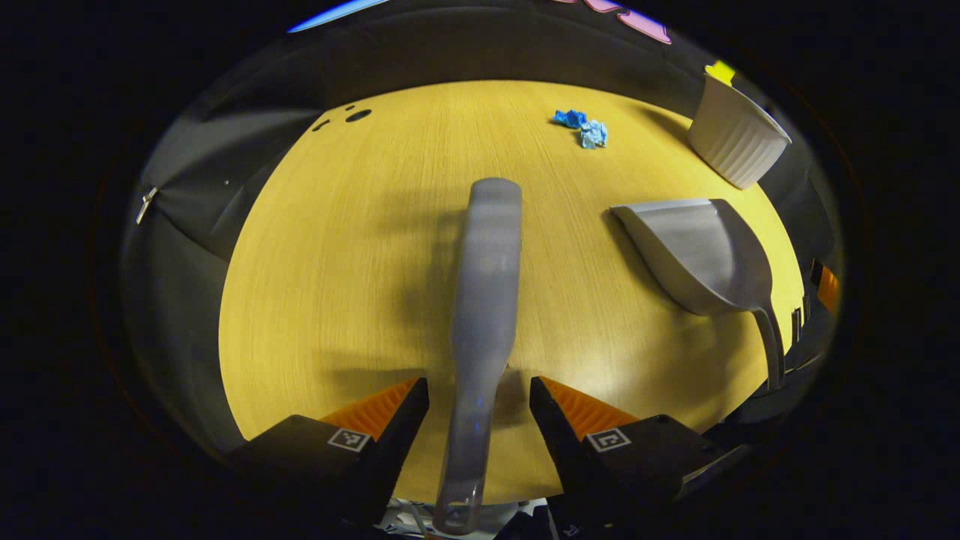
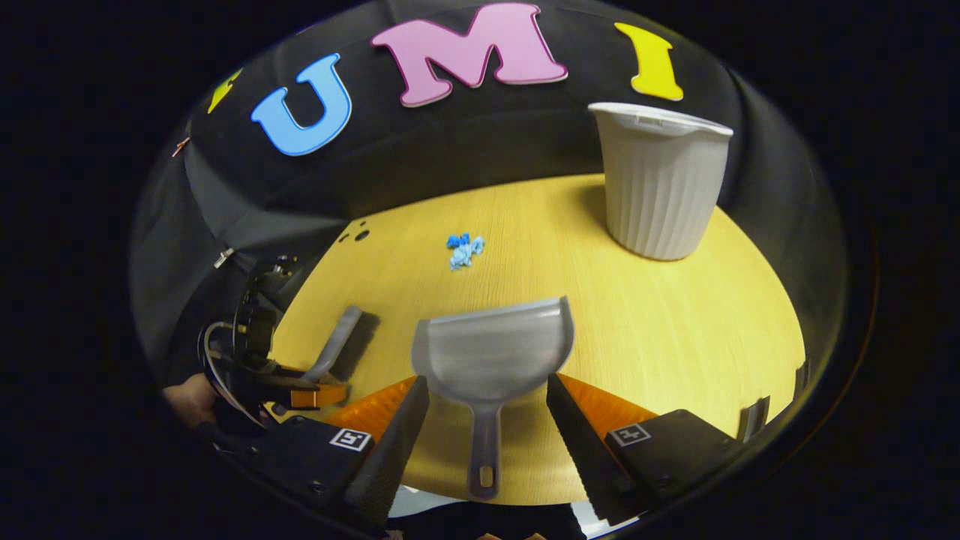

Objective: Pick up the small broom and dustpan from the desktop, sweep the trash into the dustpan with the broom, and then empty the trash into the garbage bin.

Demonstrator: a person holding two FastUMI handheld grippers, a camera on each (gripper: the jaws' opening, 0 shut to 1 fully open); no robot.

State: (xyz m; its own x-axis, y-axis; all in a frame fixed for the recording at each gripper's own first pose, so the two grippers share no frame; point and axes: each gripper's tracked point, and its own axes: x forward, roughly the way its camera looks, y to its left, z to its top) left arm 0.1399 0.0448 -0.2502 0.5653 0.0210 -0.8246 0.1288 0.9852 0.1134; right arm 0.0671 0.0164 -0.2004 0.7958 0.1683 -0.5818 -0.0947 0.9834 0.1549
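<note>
Desk [image 1: 337,247]: L tongs [image 1: 480,394] spread round broom [image 1: 487,285]; R tongs [image 2: 487,390] spread round dustpan [image 2: 491,356].

Both views low, forward; share desktop [image 1: 360,247].

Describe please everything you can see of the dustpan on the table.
The dustpan is grey and looks like smooth plastic: a wide scoop with raised side walls and a thin handle ending in a hanging hole. It lies flat and empty on the yellow wooden table, its mouth facing the blue paper scraps and its handle between the open fingers of the right hand-held gripper, which do not touch it.
</note>
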